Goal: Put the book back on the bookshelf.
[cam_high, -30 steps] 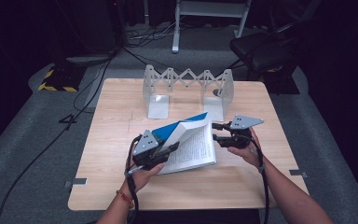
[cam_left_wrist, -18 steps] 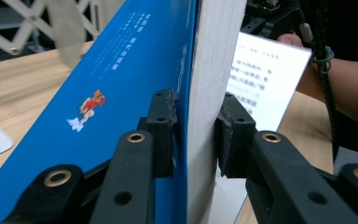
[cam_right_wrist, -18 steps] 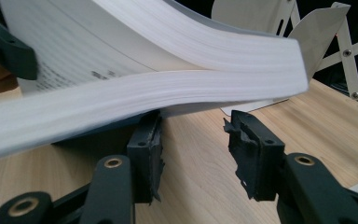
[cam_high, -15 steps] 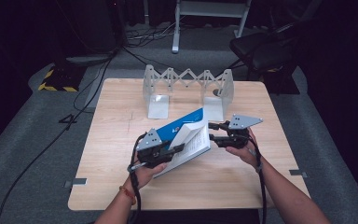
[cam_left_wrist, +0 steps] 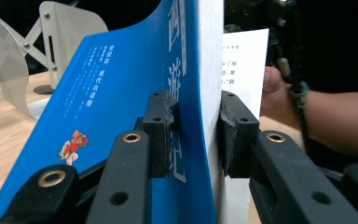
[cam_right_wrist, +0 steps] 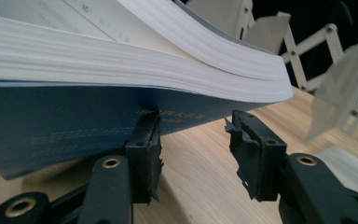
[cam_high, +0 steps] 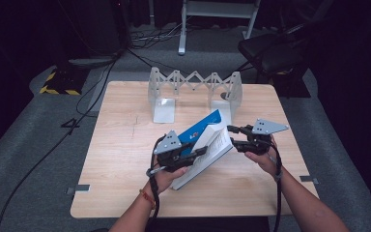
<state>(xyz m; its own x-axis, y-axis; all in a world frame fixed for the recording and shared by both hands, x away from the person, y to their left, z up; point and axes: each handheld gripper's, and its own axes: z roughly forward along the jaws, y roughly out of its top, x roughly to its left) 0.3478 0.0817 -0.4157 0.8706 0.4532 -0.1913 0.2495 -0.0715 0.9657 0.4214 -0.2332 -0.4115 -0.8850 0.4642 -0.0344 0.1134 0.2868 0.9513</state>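
A thick book (cam_high: 204, 127) with a blue cover and white pages is held up off the wooden table (cam_high: 121, 145), tilted toward the far right. My left gripper (cam_high: 197, 152) is shut on its page block and cover near the lower end. In the left gripper view the pads (cam_left_wrist: 161, 126) press both sides of the book (cam_left_wrist: 121, 79). My right gripper (cam_high: 235, 137) sits at the book's right edge. In the right gripper view its jaws (cam_right_wrist: 193, 126) have just been opening; bare table shows between them, and the book (cam_right_wrist: 121, 60) lies just above them.
A folding zigzag metal rack (cam_high: 193, 83) with end plates stands at the back of the table. A dark chair (cam_high: 270, 50) and cables (cam_high: 101, 82) lie beyond the table on the grey floor. The person's right hand (cam_left_wrist: 271, 86) shows behind the book.
The book has swung from lying open and flat to a steeper, more closed tilt. My left gripper has moved right with it. The right gripper has stayed close to its place.
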